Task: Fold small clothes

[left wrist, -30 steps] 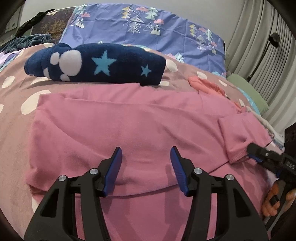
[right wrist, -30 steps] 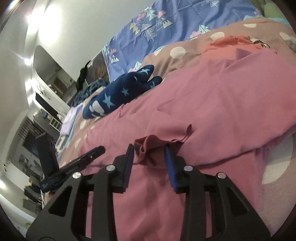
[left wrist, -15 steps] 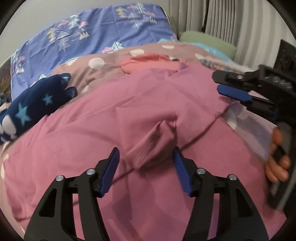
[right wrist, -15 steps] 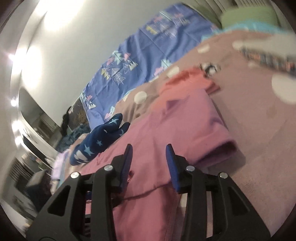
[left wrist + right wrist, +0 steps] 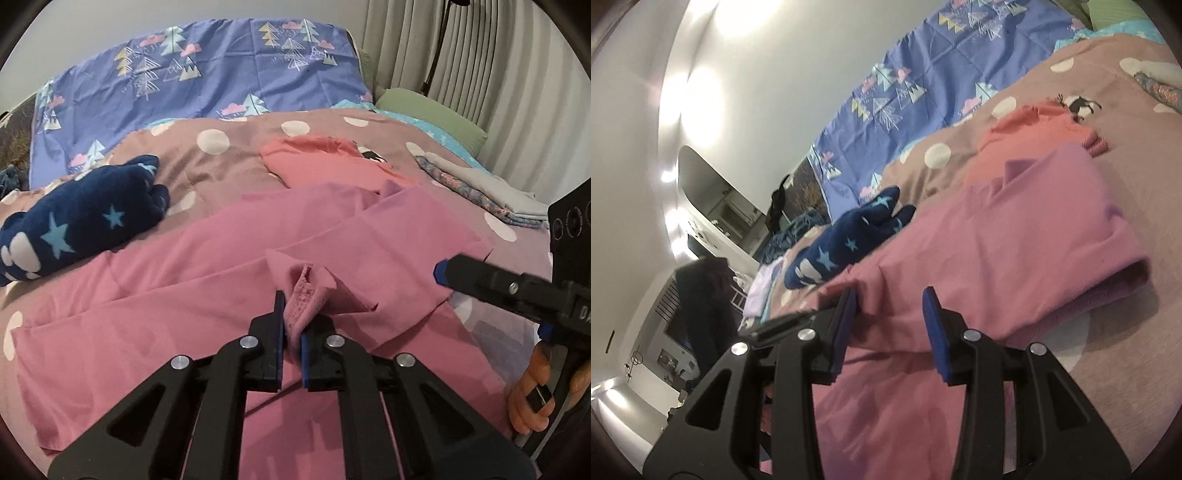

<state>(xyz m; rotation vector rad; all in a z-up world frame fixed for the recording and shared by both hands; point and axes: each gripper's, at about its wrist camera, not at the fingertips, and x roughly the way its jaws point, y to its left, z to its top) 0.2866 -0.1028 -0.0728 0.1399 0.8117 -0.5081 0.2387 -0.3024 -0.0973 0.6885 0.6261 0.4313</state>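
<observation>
A pink garment (image 5: 184,295) lies spread across the spotted bedspread, and it also shows in the right wrist view (image 5: 1015,240). My left gripper (image 5: 291,328) is shut on a bunched pink sleeve cuff (image 5: 306,295) of that garment. My right gripper (image 5: 890,328) is open and empty, low over the garment's near edge. It also shows in the left wrist view (image 5: 443,271) at the right, just off the garment's folded right side.
A navy star-patterned garment (image 5: 74,221) lies at the left. A coral garment (image 5: 325,162) lies beyond the pink one. Folded grey and patterned clothes (image 5: 480,192) sit at the right. A blue tree-print quilt (image 5: 203,85) and a green pillow (image 5: 428,110) lie at the back.
My right gripper let go of the pink sleeve and opened, moving off to the right. My left gripper swung right and closed on the sleeve cuff.
</observation>
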